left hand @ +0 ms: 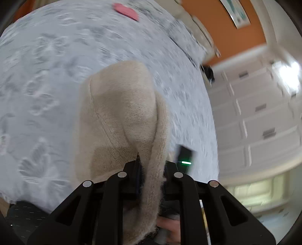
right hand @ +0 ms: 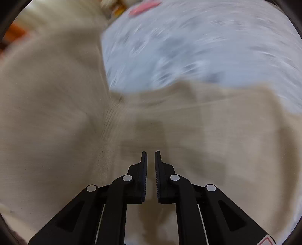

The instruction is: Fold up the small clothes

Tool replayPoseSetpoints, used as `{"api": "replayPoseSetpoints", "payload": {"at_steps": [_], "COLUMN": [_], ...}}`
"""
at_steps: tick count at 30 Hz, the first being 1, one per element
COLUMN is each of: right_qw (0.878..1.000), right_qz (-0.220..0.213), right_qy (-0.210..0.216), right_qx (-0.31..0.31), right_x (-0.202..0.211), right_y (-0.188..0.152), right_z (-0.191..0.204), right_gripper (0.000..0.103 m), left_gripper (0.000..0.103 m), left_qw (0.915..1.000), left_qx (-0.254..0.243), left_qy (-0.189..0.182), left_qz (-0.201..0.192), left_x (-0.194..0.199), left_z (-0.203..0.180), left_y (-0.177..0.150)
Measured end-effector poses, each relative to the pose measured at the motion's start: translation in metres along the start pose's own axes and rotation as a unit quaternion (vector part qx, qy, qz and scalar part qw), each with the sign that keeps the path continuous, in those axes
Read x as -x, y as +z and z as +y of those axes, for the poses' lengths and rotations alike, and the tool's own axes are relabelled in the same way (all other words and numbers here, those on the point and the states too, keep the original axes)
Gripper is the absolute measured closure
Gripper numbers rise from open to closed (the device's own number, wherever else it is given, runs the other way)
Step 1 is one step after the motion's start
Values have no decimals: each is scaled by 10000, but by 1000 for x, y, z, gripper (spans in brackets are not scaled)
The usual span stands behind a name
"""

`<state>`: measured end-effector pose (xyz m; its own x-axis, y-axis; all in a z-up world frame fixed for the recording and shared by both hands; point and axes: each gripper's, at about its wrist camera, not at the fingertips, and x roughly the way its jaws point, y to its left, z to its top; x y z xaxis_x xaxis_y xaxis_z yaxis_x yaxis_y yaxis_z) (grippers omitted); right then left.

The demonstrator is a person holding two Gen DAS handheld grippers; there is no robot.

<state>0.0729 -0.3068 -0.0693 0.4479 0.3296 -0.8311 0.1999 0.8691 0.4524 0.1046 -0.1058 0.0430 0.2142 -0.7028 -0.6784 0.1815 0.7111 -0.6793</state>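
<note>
A cream knitted garment (left hand: pixel 122 113) hangs from my left gripper (left hand: pixel 152 162), which is shut on a thick fold of it above the bedspread. The fold runs down between the fingers and hides the right one. In the right wrist view the same cream garment (right hand: pixel 56 113) fills most of the blurred picture, spread out below. My right gripper (right hand: pixel 151 152) hovers close over it, its jaws shut to a thin slit. No fold shows pinched at its fingertips. A black device with a green light (left hand: pixel 185 156) shows just right of the hanging cloth.
A pale grey flowered bedspread (left hand: pixel 47 75) covers the bed (right hand: pixel 207 47). A pink item (left hand: pixel 125 10) lies at its far side (right hand: pixel 143 7). White drawer fronts (left hand: pixel 254 122) and an orange wall (left hand: pixel 226 28) stand to the right. A hand (left hand: pixel 169 228) shows behind the left gripper.
</note>
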Motion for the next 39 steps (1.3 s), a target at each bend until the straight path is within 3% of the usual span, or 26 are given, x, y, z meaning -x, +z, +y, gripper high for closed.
{"api": "replayPoseSetpoints", "payload": {"at_steps": [6, 8, 10, 11, 12, 13, 14, 15, 18, 21, 24, 26, 29, 31, 32, 34, 37, 39], "right_qw": [9930, 9912, 9905, 9906, 9914, 9918, 9925, 9930, 9931, 9936, 9970, 9973, 9950, 9946, 9942, 9972, 9984, 9929], "right_qz": [-669, -702, -653, -601, -572, -564, -562, -567, -476, -301, 86, 321, 594, 701, 782, 611, 32, -458], "right_qy": [-293, -366, -338, -327, -275, -224, -70, 84, 508, 721, 314, -116, -370, -97, -13, -61, 556, 1093], "right_qx": [-925, -1059, -1164, -1181, -1149, -1126, -1085, -1028, -939, -819, -707, -653, -712, -753, -741, -437, -128, -27], "right_x": [98, 114, 119, 120, 121, 121, 121, 128, 124, 108, 83, 66, 45, 37, 33, 43, 89, 131], "right_y": [-40, -54, -63, -65, -65, -63, -60, -59, -46, -26, -13, -8, -9, -13, -14, -8, 4, 9], "right_z": [-105, -127, -138, -141, -140, -140, -136, -136, -123, -103, -88, -84, -80, -74, -66, -39, -3, 11], "right_gripper": [88, 86, 82, 74, 62, 53, 39, 36, 26, 18, 18, 18, 18, 51, 83, 86, 88, 88], "left_gripper": [88, 81, 67, 66, 52, 31, 23, 17, 15, 15, 14, 14, 14, 13, 13, 13, 13, 13], "left_qw": [9972, 9946, 9939, 9952, 9963, 9973, 9974, 9968, 9921, 9922, 9923, 9901, 9881, 9898, 9915, 9928, 9936, 9935], "left_qx": [-219, -380, -362, -288, -302, -401, -539, -692, -955, -621, -322, -387, -568, -559, -542, -544, -645, -740], "left_qy": [262, 504, 641, 584, 502, 361, 297, 362, 731, 908, 978, 1120, 1194, 1116, 1023, 940, 829, 780], "left_qz": [667, 826, 822, 727, 628, 501, 367, 158, -348, -590, -688, -756, -782, -680, -596, -498, -418, -360], "left_x": [-105, -141, -158, -156, -148, -133, -117, -97, -48, -5, 24, 35, 48, 50, 50, 51, 52, 54], "left_z": [-40, -43, -37, -34, -34, -36, -37, -39, -28, 2, 30, 36, 36, 35, 34, 31, 23, 18], "left_y": [-42, -62, -78, -85, -87, -90, -92, -93, -91, -86, -89, -94, -105, -110, -114, -122, -130, -133]}}
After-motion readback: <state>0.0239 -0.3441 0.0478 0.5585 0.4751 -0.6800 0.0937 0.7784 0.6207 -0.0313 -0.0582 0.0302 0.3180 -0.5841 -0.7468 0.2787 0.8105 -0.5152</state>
